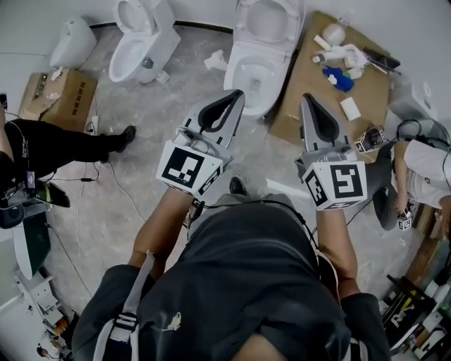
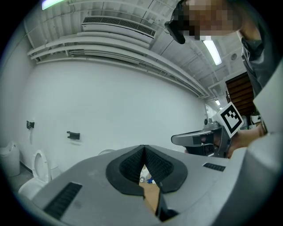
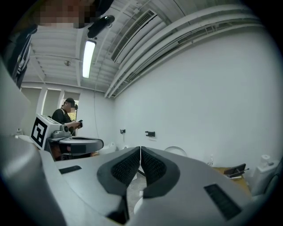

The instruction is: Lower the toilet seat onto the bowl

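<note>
A: Step in hand?
B: Approach, by my judgement. Toilet seat (image 1: 268, 19) upright at twelve o'clock behind its bowl (image 1: 248, 76). Left gripper (image 1: 236, 94) and right gripper (image 1: 308, 99): jaws closed, empty.
A: Next?
B: Probably reach the seat and tip it down.

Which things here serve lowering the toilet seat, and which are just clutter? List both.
For the job:
- toilet bowl, middle one
- toilet seat, raised
- left claw and right claw, both shut, empty

Lying about:
- second toilet
- cardboard box
- cardboard sheet
- blue cloth
- white bottles
</note>
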The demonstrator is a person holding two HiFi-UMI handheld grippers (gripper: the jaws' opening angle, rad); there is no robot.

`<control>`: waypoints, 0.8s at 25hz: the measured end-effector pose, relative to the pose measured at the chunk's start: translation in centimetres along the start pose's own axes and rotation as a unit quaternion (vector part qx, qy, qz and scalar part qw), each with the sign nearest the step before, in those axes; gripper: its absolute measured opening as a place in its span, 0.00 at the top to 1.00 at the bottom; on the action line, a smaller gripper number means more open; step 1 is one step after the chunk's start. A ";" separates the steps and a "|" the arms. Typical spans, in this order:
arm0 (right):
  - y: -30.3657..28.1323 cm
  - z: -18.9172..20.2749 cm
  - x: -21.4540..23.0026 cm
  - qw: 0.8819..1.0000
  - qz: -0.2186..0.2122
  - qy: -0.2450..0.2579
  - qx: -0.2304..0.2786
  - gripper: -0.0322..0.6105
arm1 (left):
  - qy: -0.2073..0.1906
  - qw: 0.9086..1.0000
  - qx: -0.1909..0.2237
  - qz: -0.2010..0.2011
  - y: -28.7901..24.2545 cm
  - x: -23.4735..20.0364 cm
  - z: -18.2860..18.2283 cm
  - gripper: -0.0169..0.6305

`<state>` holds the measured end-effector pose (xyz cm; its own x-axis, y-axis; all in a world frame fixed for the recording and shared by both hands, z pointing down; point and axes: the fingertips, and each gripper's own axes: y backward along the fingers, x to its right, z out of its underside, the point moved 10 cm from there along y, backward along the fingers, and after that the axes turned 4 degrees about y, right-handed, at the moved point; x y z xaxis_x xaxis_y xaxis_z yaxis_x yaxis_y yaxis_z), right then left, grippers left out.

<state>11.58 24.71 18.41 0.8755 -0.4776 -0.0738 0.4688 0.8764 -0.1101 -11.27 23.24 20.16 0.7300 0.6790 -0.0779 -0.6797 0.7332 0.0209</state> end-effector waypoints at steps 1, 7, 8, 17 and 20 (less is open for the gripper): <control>-0.5 0.0 0.1 1.000 0.004 0.000 -0.001 0.94 | -0.001 1.000 -0.001 0.002 -0.3 -0.5 0.1 0.97; -3.3 -0.1 1.0 1.000 0.009 0.002 -0.010 0.94 | 0.008 1.000 -0.001 0.005 -2.1 -3.0 0.3 0.97; -3.7 0.0 1.5 1.000 0.008 0.002 -0.009 0.94 | 0.007 1.000 -0.002 0.005 -2.7 -3.2 0.4 0.97; -8.7 0.2 6.9 1.000 -0.028 -0.002 -0.011 0.94 | 0.001 1.000 -0.003 -0.030 -8.5 -4.8 0.2 0.97; -10.2 -0.1 8.8 0.999 -0.043 -0.001 -0.011 0.94 | 0.004 0.999 -0.003 -0.044 -10.7 -5.3 0.1 0.97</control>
<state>14.48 11.61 18.81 0.8318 -0.5516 -0.0615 0.5402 0.8301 -0.1387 -7.87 11.82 20.50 0.7858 0.6123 -0.0870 -0.6141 0.7892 0.0074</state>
